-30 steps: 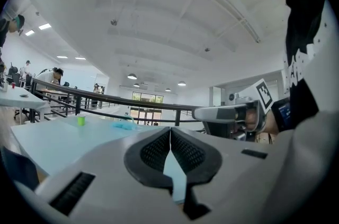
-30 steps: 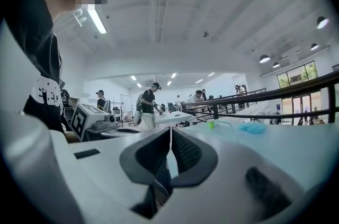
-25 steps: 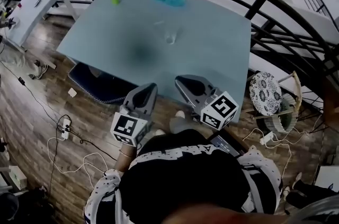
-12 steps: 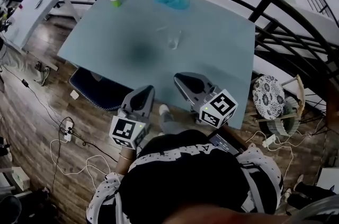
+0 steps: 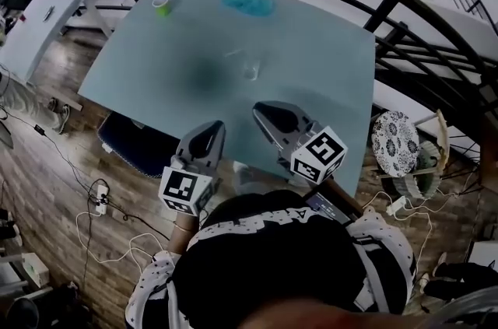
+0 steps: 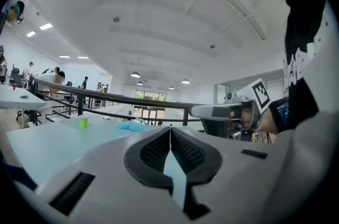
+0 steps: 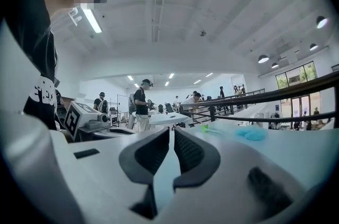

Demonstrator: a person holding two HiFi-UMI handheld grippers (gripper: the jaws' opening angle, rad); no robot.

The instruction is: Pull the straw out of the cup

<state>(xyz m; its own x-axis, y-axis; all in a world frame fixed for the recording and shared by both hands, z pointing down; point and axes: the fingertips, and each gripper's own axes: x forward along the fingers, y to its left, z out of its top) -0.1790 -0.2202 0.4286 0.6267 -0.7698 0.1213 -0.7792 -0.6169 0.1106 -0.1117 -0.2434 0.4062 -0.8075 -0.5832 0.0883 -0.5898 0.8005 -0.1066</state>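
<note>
Railed mezzanine, pale counter (image 5: 311,78). A green cup (image 5: 161,5) sits far left of and behind the clear cup (image 5: 250,70), and a blue lump (image 5: 249,2) lies straight behind it. The left claw (image 5: 212,131) is short of the clear cup at the near edge, tips touching, nothing held. The clear cup stands mid-counter. The straw (image 5: 235,53) is a faint pale line at its left rim, too small to tell its lean. The right claw (image 5: 263,111) is also short of the cup, all but closed and empty. Both need to open first. Best bet is to steady the cup with the left claw, pinch the straw high with the right, and lift along the straw so the light cup doesn't tip.
</note>
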